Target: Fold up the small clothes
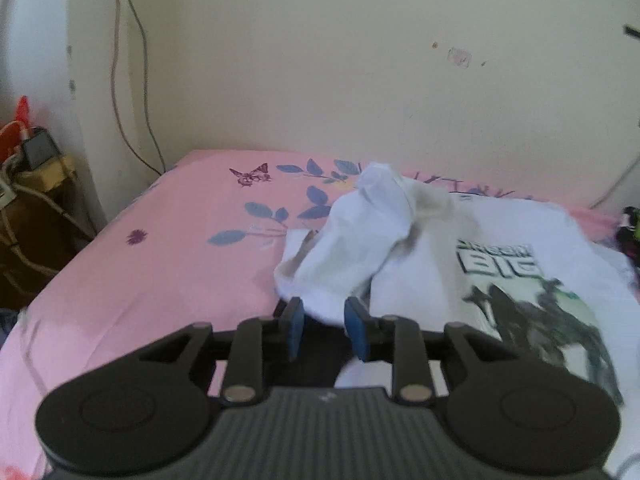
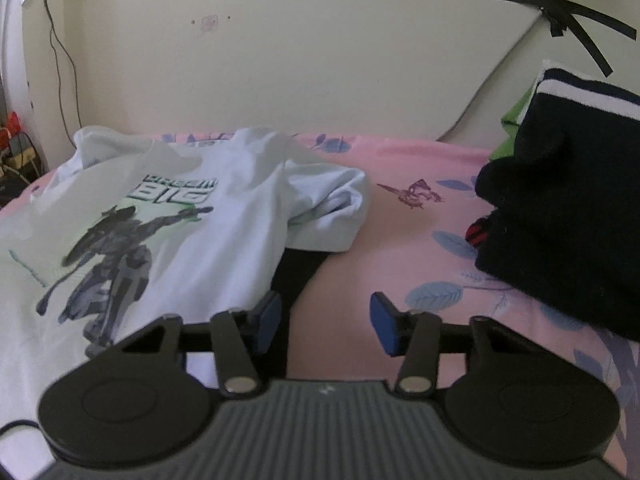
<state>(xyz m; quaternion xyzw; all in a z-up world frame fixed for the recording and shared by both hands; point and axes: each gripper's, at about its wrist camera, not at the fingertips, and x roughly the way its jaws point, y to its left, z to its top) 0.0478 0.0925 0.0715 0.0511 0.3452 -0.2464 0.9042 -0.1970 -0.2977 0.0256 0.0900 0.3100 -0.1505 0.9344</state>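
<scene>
A small white T-shirt (image 1: 440, 256) with a dark robot print and the words "DREAM BIG" lies on the pink floral bedsheet (image 1: 160, 264). It also shows in the right wrist view (image 2: 208, 240). Its left sleeve (image 1: 360, 240) is folded in over the body and its right sleeve (image 2: 332, 208) is bunched. My left gripper (image 1: 325, 326) is open, its blue pads on either side of the sleeve's hem, not closed on it. My right gripper (image 2: 326, 320) is open and empty at the shirt's right edge, above a dark strip (image 2: 298, 276) under the shirt.
A pile of dark clothes (image 2: 560, 216) with a green item lies on the bed at the right. A cream wall (image 1: 360, 60) with hanging cables backs the bed. A cluttered box with wires (image 1: 32, 184) stands off the bed's left edge.
</scene>
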